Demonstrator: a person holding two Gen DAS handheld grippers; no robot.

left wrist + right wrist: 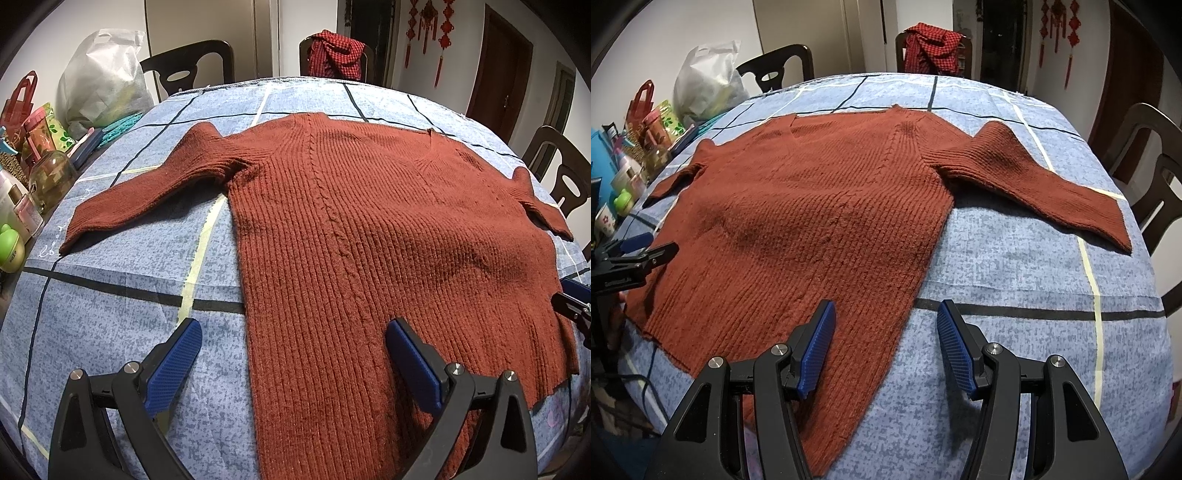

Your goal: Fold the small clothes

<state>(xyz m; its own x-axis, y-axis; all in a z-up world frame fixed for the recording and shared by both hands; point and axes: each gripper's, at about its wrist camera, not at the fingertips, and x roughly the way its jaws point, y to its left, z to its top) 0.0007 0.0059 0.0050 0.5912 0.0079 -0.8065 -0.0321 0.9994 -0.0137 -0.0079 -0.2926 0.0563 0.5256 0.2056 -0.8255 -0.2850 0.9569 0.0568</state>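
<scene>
step: start of fold, nothing gripped | sweater (369, 229): spread flat, face up, sleeves out, on the cloth-covered desk (110, 332) | left tool (295, 365): wide, empty, over the hem's left corner | right tool (886, 343): wide, empty, at the hem's right corner | next: likely pinch a hem corner or sleeve and fold inward

Both views are being lit evenly from overhead; edges are being bent and darkened by fisheye distortion, with soft shadows being cast.
</scene>
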